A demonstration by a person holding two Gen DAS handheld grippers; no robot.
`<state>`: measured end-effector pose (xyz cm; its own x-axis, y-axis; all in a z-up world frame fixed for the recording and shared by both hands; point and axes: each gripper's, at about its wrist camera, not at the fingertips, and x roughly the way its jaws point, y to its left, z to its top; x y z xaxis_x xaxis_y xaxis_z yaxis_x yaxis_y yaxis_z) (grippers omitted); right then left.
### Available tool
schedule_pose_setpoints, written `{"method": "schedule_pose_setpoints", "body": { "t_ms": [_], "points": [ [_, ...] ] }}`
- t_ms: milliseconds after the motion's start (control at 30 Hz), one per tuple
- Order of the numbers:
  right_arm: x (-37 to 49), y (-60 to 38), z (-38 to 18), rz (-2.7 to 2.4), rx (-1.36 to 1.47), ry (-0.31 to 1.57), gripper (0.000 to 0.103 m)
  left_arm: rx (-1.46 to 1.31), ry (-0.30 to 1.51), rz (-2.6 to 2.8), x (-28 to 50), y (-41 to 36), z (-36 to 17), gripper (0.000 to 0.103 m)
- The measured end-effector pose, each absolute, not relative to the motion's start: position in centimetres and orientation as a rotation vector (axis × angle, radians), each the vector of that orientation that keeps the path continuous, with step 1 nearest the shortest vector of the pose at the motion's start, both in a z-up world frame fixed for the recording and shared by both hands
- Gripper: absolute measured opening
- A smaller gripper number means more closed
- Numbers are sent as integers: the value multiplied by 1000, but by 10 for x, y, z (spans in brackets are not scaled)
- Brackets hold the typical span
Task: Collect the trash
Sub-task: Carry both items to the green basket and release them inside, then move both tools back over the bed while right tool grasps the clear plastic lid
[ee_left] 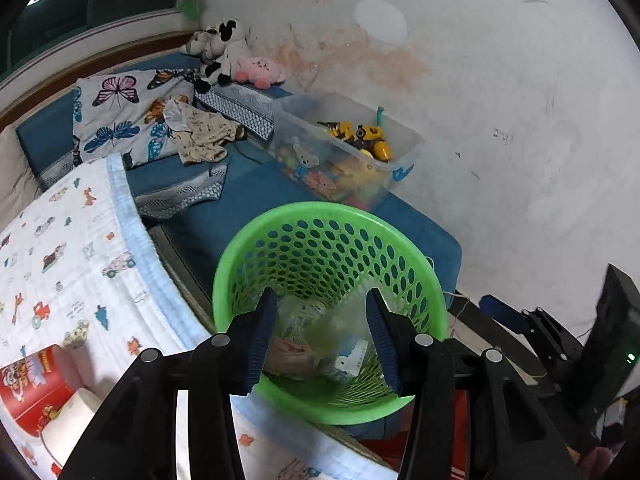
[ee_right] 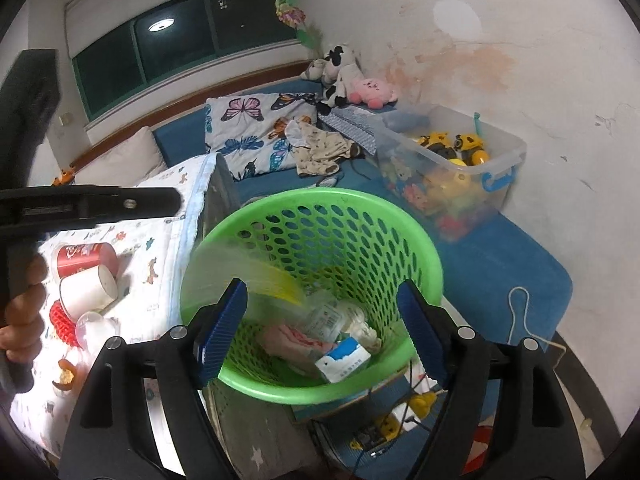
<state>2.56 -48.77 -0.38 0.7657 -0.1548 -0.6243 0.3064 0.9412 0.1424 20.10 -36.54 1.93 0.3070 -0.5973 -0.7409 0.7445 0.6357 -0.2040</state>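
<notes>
Trash (ee_right: 320,340) is piled at the bottom of the green basket (ee_right: 224,236) beside the bed. Above the basket, both the left gripper (ee_left: 320,336) and the right gripper (ee_right: 324,328) are held with jaws apart, nothing gripped. A blurred yellow scrap (ee_right: 276,280) is seen inside the rim.

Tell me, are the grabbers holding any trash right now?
No. The left gripper and right gripper are both open over the green basket. A blurred yellow piece sits by the right one's jaws, not pinched.

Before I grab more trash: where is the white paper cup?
Right wrist view, left side: the white paper cup lies tipped on the printed blanket, below the red cup.
</notes>
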Motion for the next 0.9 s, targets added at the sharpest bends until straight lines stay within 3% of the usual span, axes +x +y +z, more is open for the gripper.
{"method": "schedule_pose_setpoints", "body": {
  "t_ms": [467, 700, 900],
  "points": [
    [15, -473, -3, -214, 250, 653, 78, 181, 884, -826, 197, -325, 19, 46],
    [23, -434, -6, -102, 216, 684, 80, 165, 871, -738, 192, -273, 20, 58],
    [37, -390, -14, 13, 171, 724, 80, 141, 848, -647, 192, -211, 23, 59]
  ]
}}
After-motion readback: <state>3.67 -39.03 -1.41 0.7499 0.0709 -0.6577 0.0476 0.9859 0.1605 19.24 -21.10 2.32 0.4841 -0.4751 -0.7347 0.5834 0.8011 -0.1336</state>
